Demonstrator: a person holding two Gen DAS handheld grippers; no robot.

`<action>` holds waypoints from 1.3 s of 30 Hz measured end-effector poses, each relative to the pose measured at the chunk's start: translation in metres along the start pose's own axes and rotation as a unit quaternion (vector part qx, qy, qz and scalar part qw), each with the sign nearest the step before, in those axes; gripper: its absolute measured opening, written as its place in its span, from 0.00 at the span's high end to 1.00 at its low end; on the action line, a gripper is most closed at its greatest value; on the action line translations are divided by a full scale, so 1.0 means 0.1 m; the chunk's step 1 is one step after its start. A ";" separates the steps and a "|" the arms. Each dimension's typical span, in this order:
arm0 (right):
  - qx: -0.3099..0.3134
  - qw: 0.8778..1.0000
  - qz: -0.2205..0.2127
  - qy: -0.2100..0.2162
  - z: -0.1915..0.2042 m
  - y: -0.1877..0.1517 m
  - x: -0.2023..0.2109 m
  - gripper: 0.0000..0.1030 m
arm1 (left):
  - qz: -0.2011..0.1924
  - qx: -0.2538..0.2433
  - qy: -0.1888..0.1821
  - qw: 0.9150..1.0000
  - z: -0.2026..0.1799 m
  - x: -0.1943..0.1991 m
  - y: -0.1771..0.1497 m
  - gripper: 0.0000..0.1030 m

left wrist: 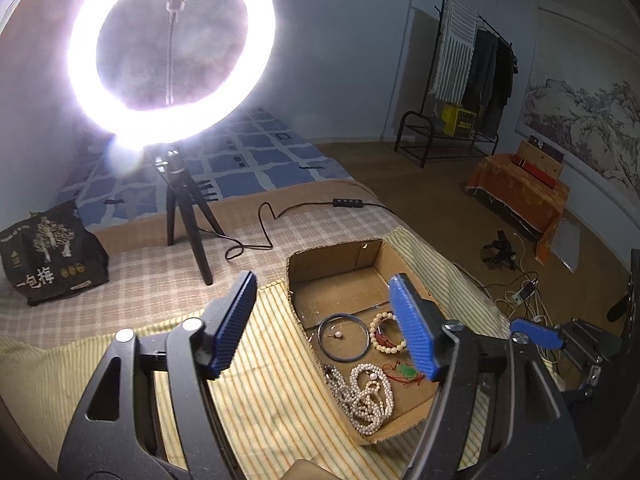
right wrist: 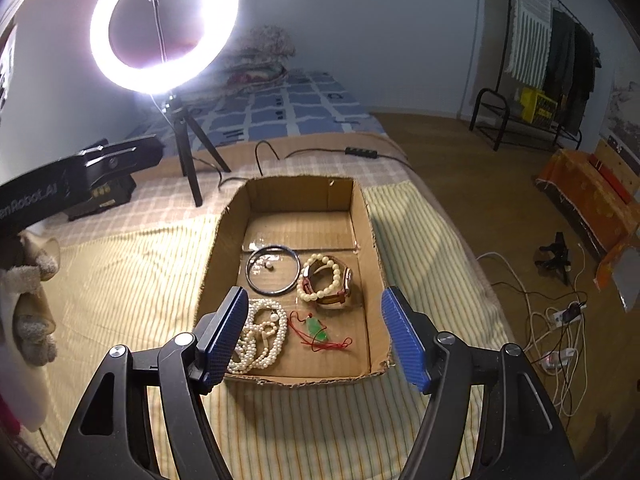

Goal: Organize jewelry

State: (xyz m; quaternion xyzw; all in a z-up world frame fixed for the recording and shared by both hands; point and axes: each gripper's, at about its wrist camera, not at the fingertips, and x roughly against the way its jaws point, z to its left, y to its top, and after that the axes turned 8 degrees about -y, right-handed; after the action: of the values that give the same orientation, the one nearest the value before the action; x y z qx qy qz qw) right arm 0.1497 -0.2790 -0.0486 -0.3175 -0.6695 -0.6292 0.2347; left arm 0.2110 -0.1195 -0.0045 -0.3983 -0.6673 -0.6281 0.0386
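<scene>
Ring light (right wrist: 164,26) stands beyond cardboard box (right wrist: 362,216); both tongs agape.

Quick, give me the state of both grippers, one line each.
Left gripper: jaws open, holding nothing, above the cardboard box.
Right gripper: jaws open, holding nothing, over the near end of the box.

One cardboard box (right wrist: 362,216) holds one bangle (right wrist: 273,269), one pearl necklace (right wrist: 262,336), one bead bracelet (right wrist: 320,277), one watch (right wrist: 344,286), one jade pendant (right wrist: 316,330).

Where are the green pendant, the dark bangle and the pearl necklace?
green pendant (right wrist: 316,328): right wrist view, on the green stone.
dark bangle (right wrist: 295,276): right wrist view, on its right rim.
pearl necklace (right wrist: 260,344): right wrist view, mid-heap.
</scene>
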 end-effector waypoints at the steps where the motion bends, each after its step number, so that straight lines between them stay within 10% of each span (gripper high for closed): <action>1: -0.001 1.000 -0.005 -0.001 0.00 0.00 0.04 0.33 | -0.005 0.000 0.003 1.000 0.00 0.07 -0.01 0.26; 19: -0.007 0.998 -0.067 -0.019 -0.03 -0.07 0.47 0.32 | -0.040 0.010 0.034 0.999 0.04 0.87 -0.31 0.24; 39: -0.008 0.990 -0.131 -0.057 -0.06 -0.14 0.74 0.22 | -0.069 -0.036 0.082 0.994 -0.22 1.27 -0.62 0.00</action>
State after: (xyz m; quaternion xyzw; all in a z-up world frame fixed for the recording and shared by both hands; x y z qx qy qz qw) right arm 0.0884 -0.2754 -0.0051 -0.2646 -0.7122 -0.6409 0.1094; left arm 0.0788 -0.0710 0.0196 -0.2997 -0.6648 -0.6833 0.0357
